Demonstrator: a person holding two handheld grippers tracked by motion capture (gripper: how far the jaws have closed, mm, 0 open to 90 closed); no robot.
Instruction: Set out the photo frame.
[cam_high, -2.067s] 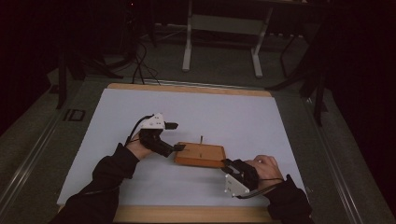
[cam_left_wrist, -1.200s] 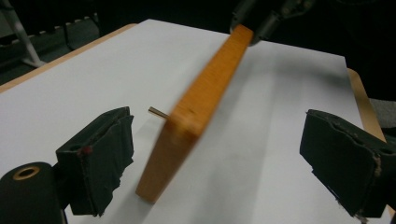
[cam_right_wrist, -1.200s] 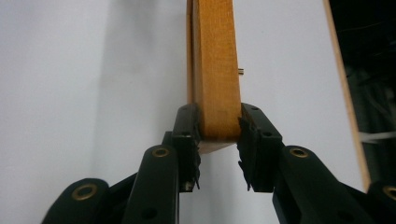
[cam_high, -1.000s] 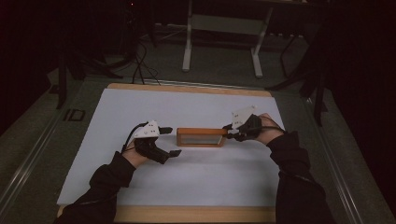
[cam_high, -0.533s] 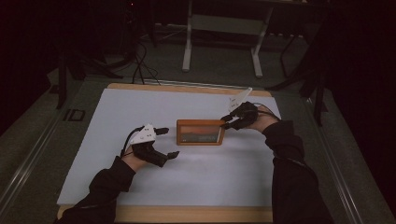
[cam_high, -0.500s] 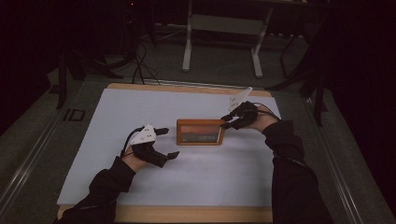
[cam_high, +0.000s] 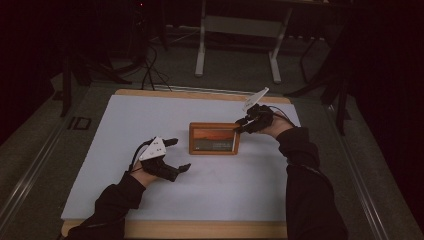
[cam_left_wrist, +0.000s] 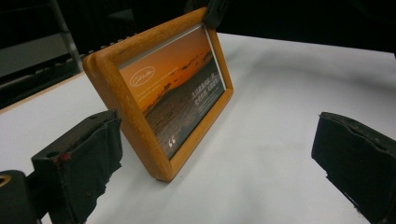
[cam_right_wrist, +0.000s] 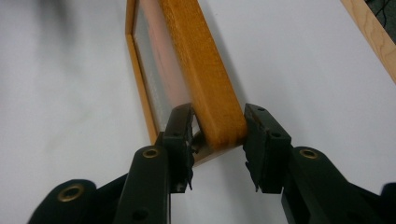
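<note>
One white bench (cam_high: 165, 200) carries everything here, wood trim showing along its edges. On it, near the middle, stands the frame (cam_high: 214, 138), a wooden picture frame propped upright on its long edge, sunset print facing the person. From the left tool's view the frame (cam_left_wrist: 159, 88) tilts slightly back, its near bottom corner resting on the white surface.

Right tool (cam_high: 243, 123) is at the frame's top right corner. In its own view the jaws straddle the frame's end (cam_right_wrist: 205, 93), one jaw in front of the glass, the other behind the wood; they have just been easing apart, and a sliver of gap shows beside the back jaw, so the pads no longer look pressed on the wood. The right tool (cam_right_wrist: 218, 140) still has the corner between its jaws.

Left tool (cam_high: 176, 155) lies low on the bench, just left of the frame and clear of it, jaws spread wide. In its own view the left tool (cam_left_wrist: 212, 163) has bare bench between its jaws.
</note>
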